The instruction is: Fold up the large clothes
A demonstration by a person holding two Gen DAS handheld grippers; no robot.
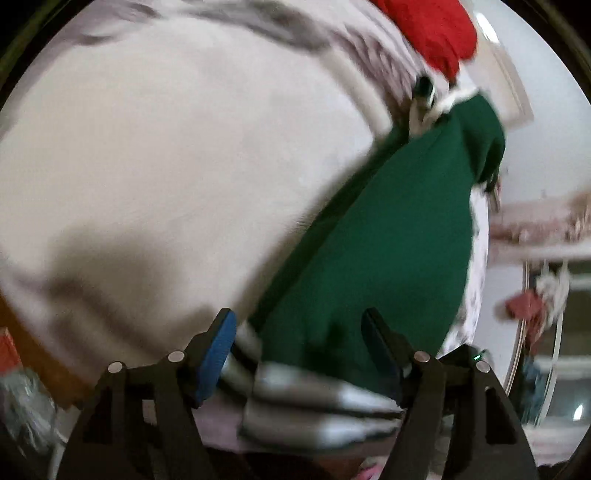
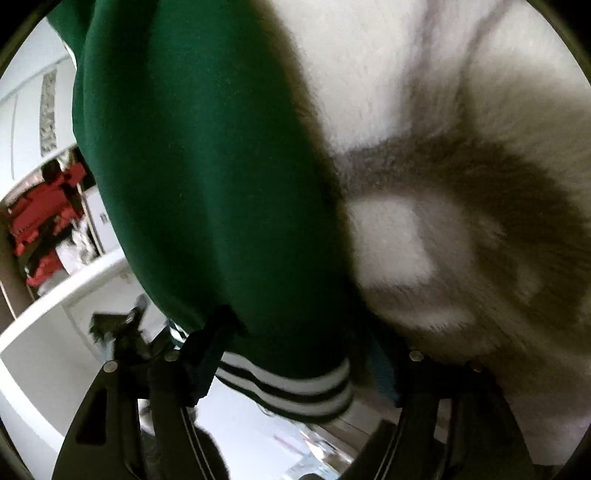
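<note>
In the left wrist view, the left claw stands spread at the bottom of the frame, its blue-padded finger apart from the black-and-white striped ribbed cuff lying between the jaws, so nothing is pinched. The dark green fleece garment runs from that cuff toward the upper right, draped over a pale cream fluffy blanket, probably laid out for folding. A red cloth sits top right. In the right wrist view, the right claw is likewise spread around the striped ribbed hem of the green garment, seemingly poised to grip. No container is discernible.
</note>
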